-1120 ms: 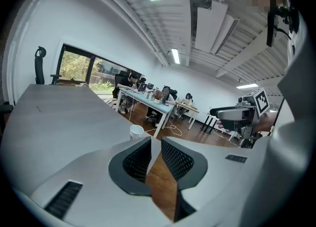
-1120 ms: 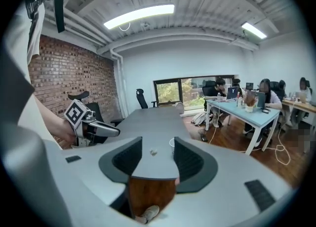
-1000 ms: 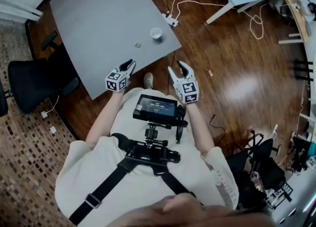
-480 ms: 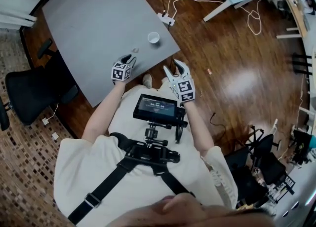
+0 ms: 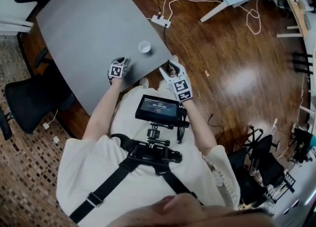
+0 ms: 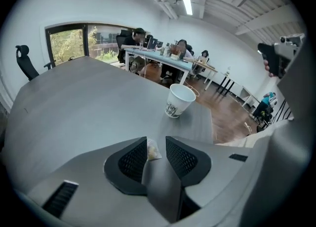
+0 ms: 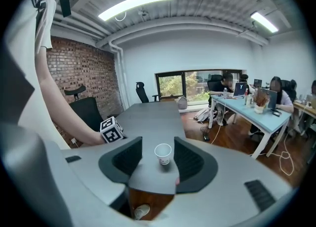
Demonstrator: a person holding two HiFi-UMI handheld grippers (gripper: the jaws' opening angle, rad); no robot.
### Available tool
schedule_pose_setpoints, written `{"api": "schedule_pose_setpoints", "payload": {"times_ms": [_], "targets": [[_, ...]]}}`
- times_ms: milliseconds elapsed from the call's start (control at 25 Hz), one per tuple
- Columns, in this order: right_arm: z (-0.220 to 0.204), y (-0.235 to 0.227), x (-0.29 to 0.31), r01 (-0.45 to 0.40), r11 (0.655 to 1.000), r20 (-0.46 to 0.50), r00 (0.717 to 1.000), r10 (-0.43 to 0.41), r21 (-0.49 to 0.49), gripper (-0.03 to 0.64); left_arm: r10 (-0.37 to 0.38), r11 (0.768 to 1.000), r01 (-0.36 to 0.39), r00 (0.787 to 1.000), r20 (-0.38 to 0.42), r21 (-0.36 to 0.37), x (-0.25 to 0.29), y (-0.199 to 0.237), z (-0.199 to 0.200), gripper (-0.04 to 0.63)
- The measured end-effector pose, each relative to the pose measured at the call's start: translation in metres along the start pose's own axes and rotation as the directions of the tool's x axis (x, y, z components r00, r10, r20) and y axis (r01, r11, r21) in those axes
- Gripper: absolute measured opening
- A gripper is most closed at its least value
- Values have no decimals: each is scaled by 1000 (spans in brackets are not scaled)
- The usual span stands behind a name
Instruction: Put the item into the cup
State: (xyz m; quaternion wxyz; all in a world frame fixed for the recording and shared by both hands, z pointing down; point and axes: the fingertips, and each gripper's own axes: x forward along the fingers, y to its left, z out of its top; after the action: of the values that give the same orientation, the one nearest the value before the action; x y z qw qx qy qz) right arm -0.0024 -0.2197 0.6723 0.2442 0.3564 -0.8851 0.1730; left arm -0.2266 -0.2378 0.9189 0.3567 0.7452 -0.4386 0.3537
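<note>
Grey table (image 6: 89,102) bears the small wrapped item (image 6: 153,151), which is framed, unpinched, between the 2 wide-set fingers of the left gripper (image 6: 156,143), seemingly lined up for a pick. 1 paper cup (image 6: 178,100) is stood upright near ahead. The right gripper (image 7: 158,142) is held back, fingers wide and empty, probably to keep clear.
</note>
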Motion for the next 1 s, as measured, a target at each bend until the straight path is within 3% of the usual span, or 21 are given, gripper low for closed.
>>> {"api": "schedule_pose_setpoints", "payload": {"times_ms": [160, 360, 600, 760, 1000], "targets": [[6, -18, 11, -28, 1000, -15, 1000, 28, -1, 213, 52, 999, -50, 995, -88, 22, 20, 19, -18, 121], [15, -33, 27, -55, 998, -21, 998, 55, -17, 213, 32, 999, -29, 992, -121, 24, 35, 19, -23, 121], [12, -42, 35, -59, 998, -34, 998, 59, 5, 213, 10, 999, -3, 991, -132, 52, 41, 11, -23, 1], [12, -40, 35, -55, 998, -23, 998, 55, 11, 215, 22, 998, -18, 996, -83, 54, 33, 9, -10, 0], [-1, -44, 32, -47, 998, -6, 999, 47, 43, 213, -20, 999, 18, 996, 89, 27, -3, -20, 57, 0]]}}
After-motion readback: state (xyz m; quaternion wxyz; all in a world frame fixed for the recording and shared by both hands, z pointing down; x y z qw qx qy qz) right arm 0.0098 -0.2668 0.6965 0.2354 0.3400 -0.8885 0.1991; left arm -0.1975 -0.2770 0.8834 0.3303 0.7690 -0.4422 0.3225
